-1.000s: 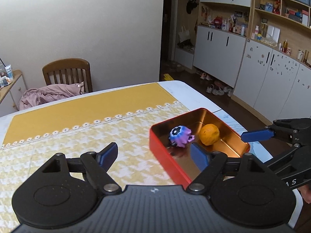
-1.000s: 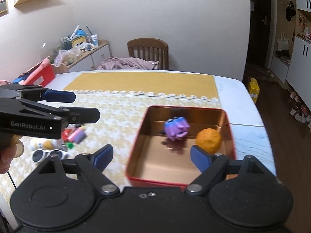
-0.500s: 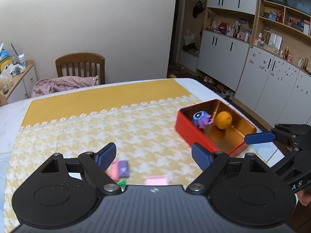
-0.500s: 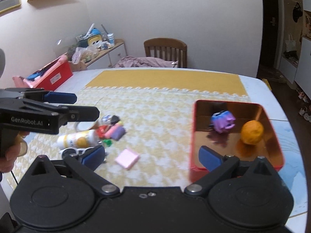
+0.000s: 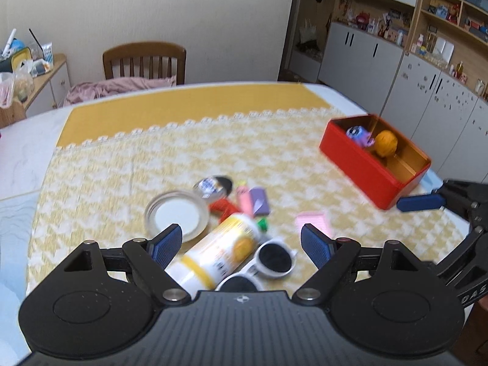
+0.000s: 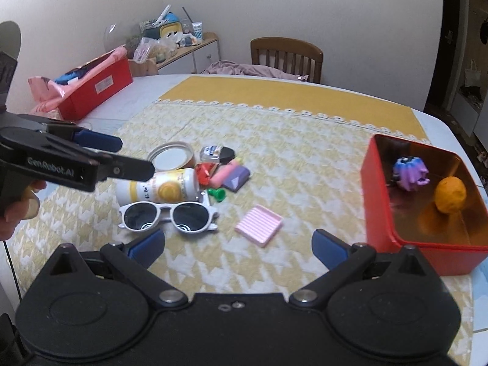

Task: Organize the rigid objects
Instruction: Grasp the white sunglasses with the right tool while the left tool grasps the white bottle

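Red tin holding purple toy and orange ball, now off to the side; both grippers, left gripper and right gripper, jaws apart and empty, moved over the loose pile with sunglasses.

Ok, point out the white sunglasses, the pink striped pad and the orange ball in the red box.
white sunglasses (image 6: 168, 213), right wrist view, on the bridge between the lenses.
pink striped pad (image 6: 258, 225), right wrist view, middle of its top face.
orange ball (image 6: 450, 194), right wrist view, centre of its near side.

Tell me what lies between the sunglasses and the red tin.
In the right wrist view, a pink striped pad lies on the cloth between the sunglasses and the red tin; otherwise bare cloth.
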`<state>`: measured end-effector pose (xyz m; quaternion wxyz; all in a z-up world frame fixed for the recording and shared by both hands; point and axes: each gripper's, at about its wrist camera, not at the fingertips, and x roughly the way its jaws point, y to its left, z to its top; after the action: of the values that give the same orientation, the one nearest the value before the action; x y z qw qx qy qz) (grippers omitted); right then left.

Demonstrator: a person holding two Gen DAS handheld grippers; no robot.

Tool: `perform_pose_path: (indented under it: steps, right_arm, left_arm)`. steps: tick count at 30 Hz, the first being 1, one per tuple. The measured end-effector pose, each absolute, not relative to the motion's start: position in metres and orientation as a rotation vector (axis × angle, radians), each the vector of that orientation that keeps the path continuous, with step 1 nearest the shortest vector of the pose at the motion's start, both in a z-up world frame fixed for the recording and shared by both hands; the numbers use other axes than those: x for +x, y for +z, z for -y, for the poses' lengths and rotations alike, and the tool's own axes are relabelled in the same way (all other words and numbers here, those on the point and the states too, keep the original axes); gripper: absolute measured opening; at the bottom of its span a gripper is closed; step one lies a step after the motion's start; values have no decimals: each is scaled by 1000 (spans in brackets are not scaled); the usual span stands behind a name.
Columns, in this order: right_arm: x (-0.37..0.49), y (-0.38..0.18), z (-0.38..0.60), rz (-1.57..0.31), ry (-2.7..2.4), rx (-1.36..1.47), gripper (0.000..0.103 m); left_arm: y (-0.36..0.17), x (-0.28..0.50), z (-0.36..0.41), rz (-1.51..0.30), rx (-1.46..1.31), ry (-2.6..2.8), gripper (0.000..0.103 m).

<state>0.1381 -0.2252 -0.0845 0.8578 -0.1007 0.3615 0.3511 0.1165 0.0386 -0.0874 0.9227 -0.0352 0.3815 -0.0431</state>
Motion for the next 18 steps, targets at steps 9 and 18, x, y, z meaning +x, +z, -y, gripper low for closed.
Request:
perform_pose_path:
  steps: [9,18]
  right_arm:
    - [135,-103,188,-798,753,-251,100]
    - [139,-117,159,-791,786,-326,89]
  left_arm:
    - [-117,129,-58,-869,-35,-183,85]
    - [-130,146,-58,-881,-13,-210,85]
